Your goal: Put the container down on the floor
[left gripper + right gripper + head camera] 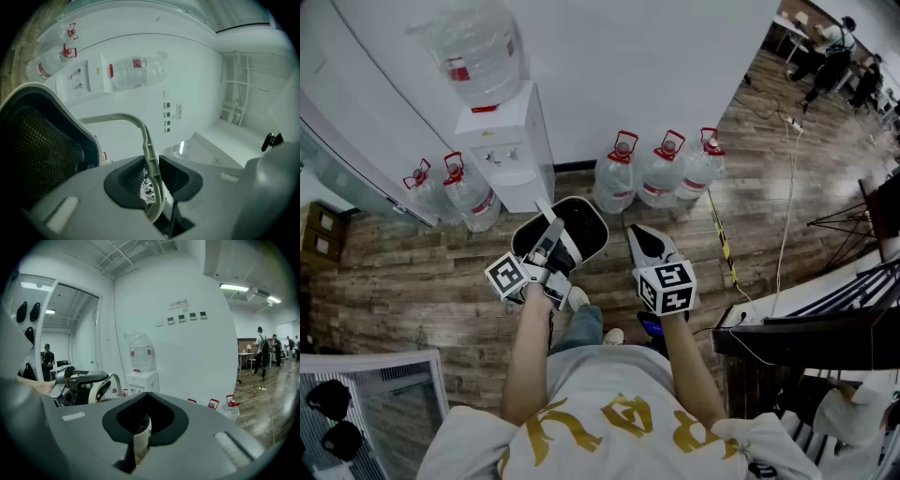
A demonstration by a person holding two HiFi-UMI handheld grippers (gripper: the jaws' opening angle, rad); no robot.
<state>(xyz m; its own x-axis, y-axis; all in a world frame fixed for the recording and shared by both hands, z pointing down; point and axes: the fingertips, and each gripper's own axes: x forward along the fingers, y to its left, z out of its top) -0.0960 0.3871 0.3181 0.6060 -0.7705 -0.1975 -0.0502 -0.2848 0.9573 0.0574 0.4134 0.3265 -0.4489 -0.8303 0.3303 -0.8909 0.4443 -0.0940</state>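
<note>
Left gripper (151, 180) is clamped on the pale handle (138, 123) so the container (583, 223) hangs from it, low over the wood floor (412, 281), ready for lowering; my right gripper (645, 242), jaws together and empty, sits just beside it.

The container (602, 234) had its near side hidden under the left gripper (550, 231), its handle (146, 150) ran out of sight between that gripper's jaws, the white piece (140, 433) pinched in the right gripper (145, 422) showed too little to identify, and the wall sign (178, 304) carried print too small to read.
</note>
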